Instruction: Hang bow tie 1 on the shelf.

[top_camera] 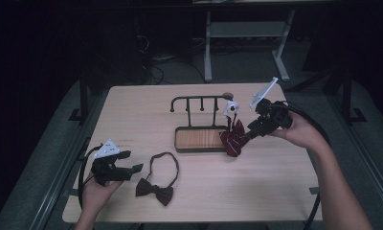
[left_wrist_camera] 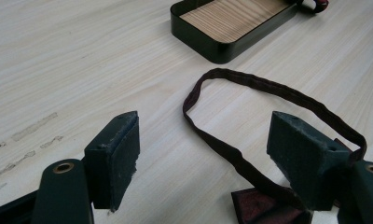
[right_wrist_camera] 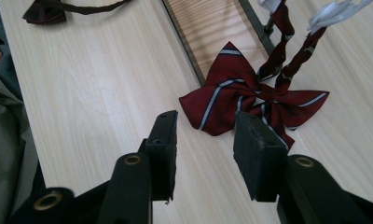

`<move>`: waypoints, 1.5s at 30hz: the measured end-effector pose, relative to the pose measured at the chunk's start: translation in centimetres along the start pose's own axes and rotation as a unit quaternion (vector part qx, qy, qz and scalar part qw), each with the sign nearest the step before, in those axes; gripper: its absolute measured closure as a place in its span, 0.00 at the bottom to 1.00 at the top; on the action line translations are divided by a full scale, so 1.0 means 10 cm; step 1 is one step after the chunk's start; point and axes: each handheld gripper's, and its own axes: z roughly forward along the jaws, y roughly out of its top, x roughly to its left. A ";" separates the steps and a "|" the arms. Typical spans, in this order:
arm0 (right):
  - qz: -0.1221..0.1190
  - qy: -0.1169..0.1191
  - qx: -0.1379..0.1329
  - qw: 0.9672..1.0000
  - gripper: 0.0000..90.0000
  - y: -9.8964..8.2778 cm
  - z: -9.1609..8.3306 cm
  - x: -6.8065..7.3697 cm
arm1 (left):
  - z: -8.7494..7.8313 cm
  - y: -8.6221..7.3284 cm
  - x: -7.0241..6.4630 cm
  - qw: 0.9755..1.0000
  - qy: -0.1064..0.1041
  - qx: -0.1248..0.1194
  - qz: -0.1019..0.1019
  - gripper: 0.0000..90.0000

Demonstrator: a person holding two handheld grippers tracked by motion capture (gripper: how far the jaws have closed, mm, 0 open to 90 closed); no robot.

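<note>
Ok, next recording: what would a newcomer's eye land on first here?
Probably the red striped bow tie, hanging by its strap from the right end of the black hook rack and touching the table by the tray, with the right gripper just beside it, jaws apart and holding nothing. Next, the dark bow tie lying flat near the front edge, by the open left gripper.

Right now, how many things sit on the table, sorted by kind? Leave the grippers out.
Bow ties: 2, a striped red bow tie hanging from the rack's end, and a dark bow tie lying flat with its strap looped.
Racks: 1, a black hook rack standing on a wood-lined tray base.
Total: 3
</note>
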 end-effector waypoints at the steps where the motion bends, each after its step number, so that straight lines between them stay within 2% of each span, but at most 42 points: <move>1: 0.002 -0.001 -0.002 1.000 0.62 -0.02 0.00 0.01 | 0.00 0.00 0.00 1.000 0.000 0.001 -0.001 0.28; 6: 0.002 0.005 -0.014 1.000 0.61 -0.10 0.03 0.05 | 0.00 0.00 -0.01 1.000 0.000 0.000 -0.003 0.28; 15: 0.006 0.011 -0.014 1.000 0.57 -0.24 0.16 0.09 | 0.01 0.00 -0.02 1.000 -0.002 0.004 -0.003 0.28; 22: 0.006 0.009 -0.012 1.000 0.54 -0.31 0.20 0.15 | 0.03 0.00 -0.03 1.000 -0.003 0.008 0.002 0.28; 28: 0.008 0.010 -0.017 1.000 0.51 -0.41 0.25 0.21 | 0.05 0.01 -0.03 1.000 -0.007 0.012 -0.003 0.29; 36: 0.015 0.003 -0.013 1.000 0.48 -0.55 0.32 0.27 | 0.09 0.03 -0.08 0.999 -0.006 0.031 0.017 0.29; 37: 0.019 0.006 -0.015 1.000 0.48 -0.57 0.33 0.28 | 0.10 0.04 -0.09 1.000 -0.004 0.028 0.013 0.29; 39: 0.019 0.005 -0.016 1.000 0.48 -0.60 0.35 0.31 | 0.09 0.05 -0.09 0.999 -0.003 0.032 0.020 0.29; 43: 0.017 0.004 -0.020 1.000 0.46 -0.67 0.39 0.35 | 0.09 0.07 -0.10 0.999 -0.001 0.035 0.021 0.29; 45: 0.019 0.003 -0.022 1.000 0.46 -0.70 0.40 0.38 | 0.09 0.08 -0.11 0.999 -0.005 0.035 0.025 0.33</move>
